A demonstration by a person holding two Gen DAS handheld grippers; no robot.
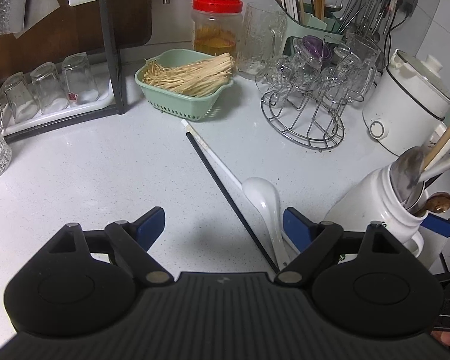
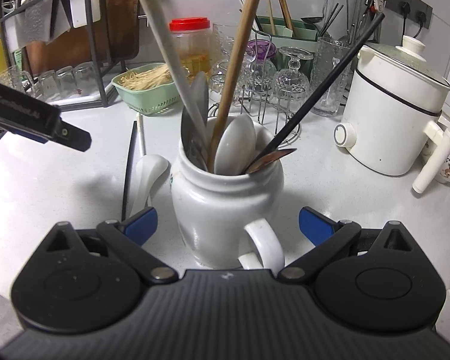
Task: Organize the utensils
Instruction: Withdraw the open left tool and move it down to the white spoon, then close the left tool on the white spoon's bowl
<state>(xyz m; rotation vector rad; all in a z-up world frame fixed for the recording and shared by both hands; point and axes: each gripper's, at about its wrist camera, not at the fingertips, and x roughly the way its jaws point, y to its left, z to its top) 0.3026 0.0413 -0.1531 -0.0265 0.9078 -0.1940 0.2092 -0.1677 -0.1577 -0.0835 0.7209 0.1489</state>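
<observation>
Three utensils lie loose: black chopstick (image 1: 225,192), white chopstick (image 1: 213,153), spoon (image 1: 262,198). Left gripper (image 1: 223,225) gapes wide over them; right gripper (image 2: 228,225) stands wide, flanking mug (image 2: 222,207) at twelve o'clock, likely steadying.

White ceramic mug (image 2: 225,201): upright on the desk, handle (image 2: 264,246) toward the camera. It holds a white soup spoon (image 2: 234,144), metal spoons (image 2: 195,126), a wooden chopstick (image 2: 237,60), a pale chopstick (image 2: 165,45) and a black chopstick (image 2: 324,87). Left of the mug, flat on the desk: white soup spoon (image 1: 264,204), black chopstick (image 1: 225,192), white chopstick (image 1: 210,153).
</observation>
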